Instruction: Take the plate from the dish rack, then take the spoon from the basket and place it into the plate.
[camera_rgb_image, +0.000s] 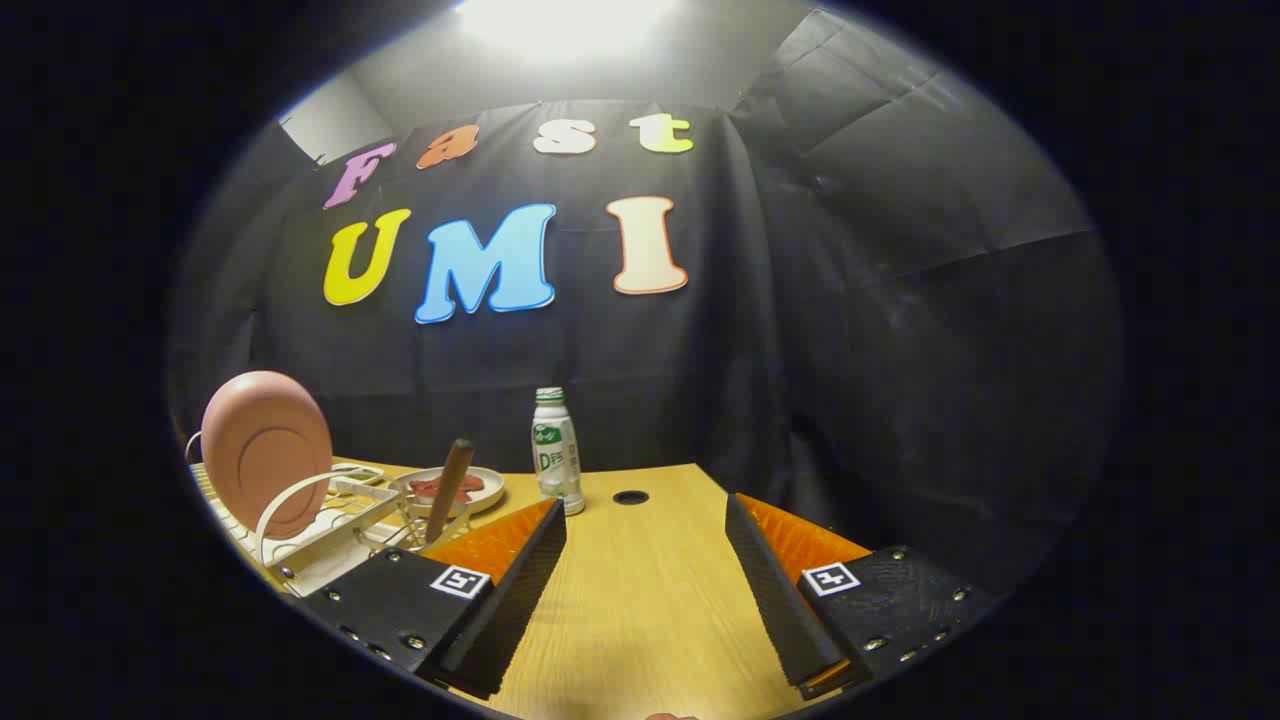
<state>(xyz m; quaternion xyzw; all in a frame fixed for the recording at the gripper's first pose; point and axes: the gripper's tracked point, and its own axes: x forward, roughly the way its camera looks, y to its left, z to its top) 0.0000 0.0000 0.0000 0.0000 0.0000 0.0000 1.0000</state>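
While the gripper (645, 560) hangs spread and empty over bare table (640, 620), nothing is taken yet.

Ahead-left, the spoon (449, 490) probably stands in the wire basket (425, 528); beyond, the plate (266, 450) leans upright in the dish rack (320, 525), rim exposed. A bottle (556, 450) stands farther ahead.

The round, matte pink plate (266, 450) stands on edge in the white wire-and-plastic dish rack (310, 525), its ringed underside facing the camera, leaning slightly back against a curved white hoop. Just beside the rack, on the side nearer the table's middle, sits a small wire basket (432, 530) (partly hidden by the rack's corner). From that basket a brown, wooden-looking spoon handle (449, 489) sticks up at a slight tilt away from the rack; its bowl end cannot be made out.
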